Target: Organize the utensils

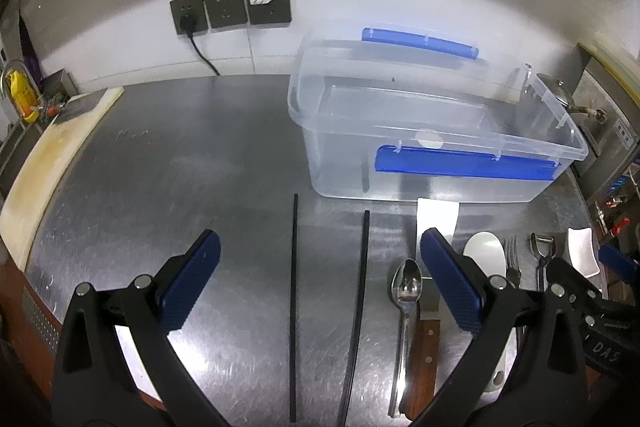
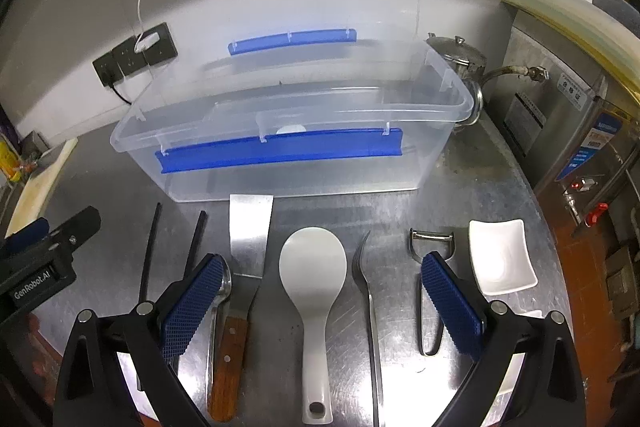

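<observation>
A clear plastic bin with blue clips stands at the back of the steel counter; it also shows in the right wrist view. In front of it lie two black chopsticks, a metal spoon, a wood-handled spatula, a white rice paddle, a fork and a peeler. My left gripper is open and empty above the chopsticks. My right gripper is open and empty above the rice paddle.
A small white square dish sits right of the peeler. A cutting board lies along the left edge. Wall sockets with cables are behind. A metal kettle and steel appliances stand at the right.
</observation>
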Demonstrator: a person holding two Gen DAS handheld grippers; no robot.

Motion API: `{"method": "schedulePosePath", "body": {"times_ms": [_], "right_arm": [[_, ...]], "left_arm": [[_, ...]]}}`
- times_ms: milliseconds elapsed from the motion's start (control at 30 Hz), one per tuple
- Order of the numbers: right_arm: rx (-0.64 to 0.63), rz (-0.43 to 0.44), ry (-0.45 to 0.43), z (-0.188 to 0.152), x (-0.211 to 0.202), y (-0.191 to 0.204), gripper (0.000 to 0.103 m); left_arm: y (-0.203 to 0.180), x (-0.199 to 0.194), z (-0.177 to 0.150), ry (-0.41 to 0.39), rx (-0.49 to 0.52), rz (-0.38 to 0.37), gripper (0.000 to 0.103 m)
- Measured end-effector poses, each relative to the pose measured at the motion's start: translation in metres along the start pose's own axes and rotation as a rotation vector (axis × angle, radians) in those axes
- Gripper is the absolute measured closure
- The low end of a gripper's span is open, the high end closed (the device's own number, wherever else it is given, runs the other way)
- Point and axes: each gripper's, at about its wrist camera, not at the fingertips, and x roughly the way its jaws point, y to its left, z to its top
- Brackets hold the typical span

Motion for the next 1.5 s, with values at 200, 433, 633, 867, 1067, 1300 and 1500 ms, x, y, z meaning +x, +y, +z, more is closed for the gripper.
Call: {"method": "schedulePosePath", "body": {"times_ms": [200, 433, 633, 867, 1067, 1300, 1500], "right_arm": [[-0.026, -0.007, 0.005, 0.002, 0.002, 0.005, 0.005], [-0.048, -0.01, 0.026, 0.003, 0.009, 0.011, 0.005], [-0.053, -0.01, 0.038, 0.002, 0.014, 0.016, 0.005], [-0.046, -0.02, 0.046, 0.0, 0.016, 0.016, 0.005], [-0.036, -0.032, 0.051, 0.0, 0.018, 0.014, 0.005], [-0.031, -0.034, 0.058, -0.001, 0.019, 0.013, 0.005], [-0.032, -0.033, 0.063, -0.001, 0.02, 0.014, 0.005]], "left_arm": [[0.002, 0.001, -0.003, 0.008, -0.006, 0.007, 0.007], [0.008, 0.005, -0.005, 0.023, -0.029, 0.016, 0.007], [0.009, 0.007, -0.004, 0.029, -0.024, 0.027, 0.007], [0.009, 0.011, -0.004, 0.036, -0.016, 0.023, 0.007], [0.006, 0.014, -0.002, 0.041, -0.008, 0.017, 0.007], [0.001, 0.016, -0.002, 0.043, 0.007, 0.011, 0.007], [0.001, 0.016, -0.002, 0.048, 0.01, 0.014, 0.007]]}}
